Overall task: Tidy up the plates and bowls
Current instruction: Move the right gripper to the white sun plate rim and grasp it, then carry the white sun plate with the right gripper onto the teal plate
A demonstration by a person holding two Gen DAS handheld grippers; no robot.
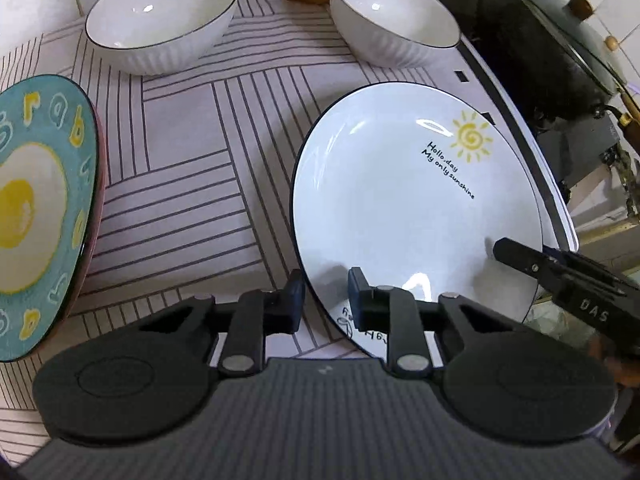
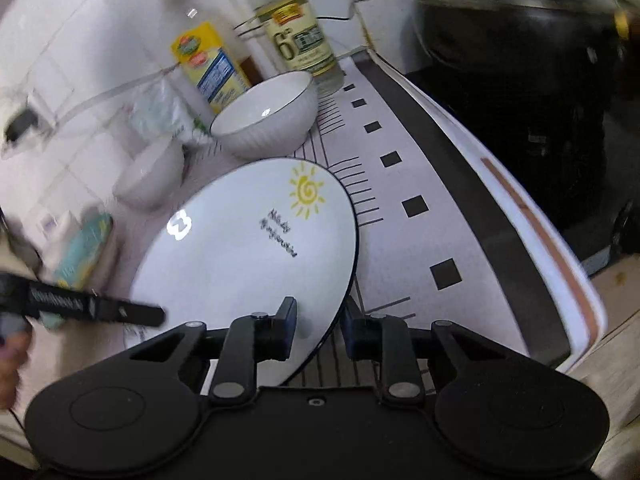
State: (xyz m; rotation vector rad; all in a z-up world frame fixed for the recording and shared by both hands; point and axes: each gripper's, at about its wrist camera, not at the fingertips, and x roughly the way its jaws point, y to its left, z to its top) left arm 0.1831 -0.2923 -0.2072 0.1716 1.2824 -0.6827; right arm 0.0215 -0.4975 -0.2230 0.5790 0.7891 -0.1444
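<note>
Left wrist view: left hand-held gripper (image 1: 325, 300) angles steeply down, pinching the near rim of the glossy white sun plate (image 1: 416, 208) on the striped desk (image 1: 192, 184). It also shows a teal egg plate (image 1: 40, 208) and 2 ribbed bowls (image 1: 160, 20). Right wrist view is blurrier: right hand-held gripper (image 2: 318, 328) straddles that plate's edge, pinching it too.

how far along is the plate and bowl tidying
Done: the teal plate seems to lie on a pinkish plate at the left. In hand: the left gripper and right gripper each clamp an edge of the sun plate. Left: that plate is not yet stacked, and the two bowls stand apart, not nested.
</note>
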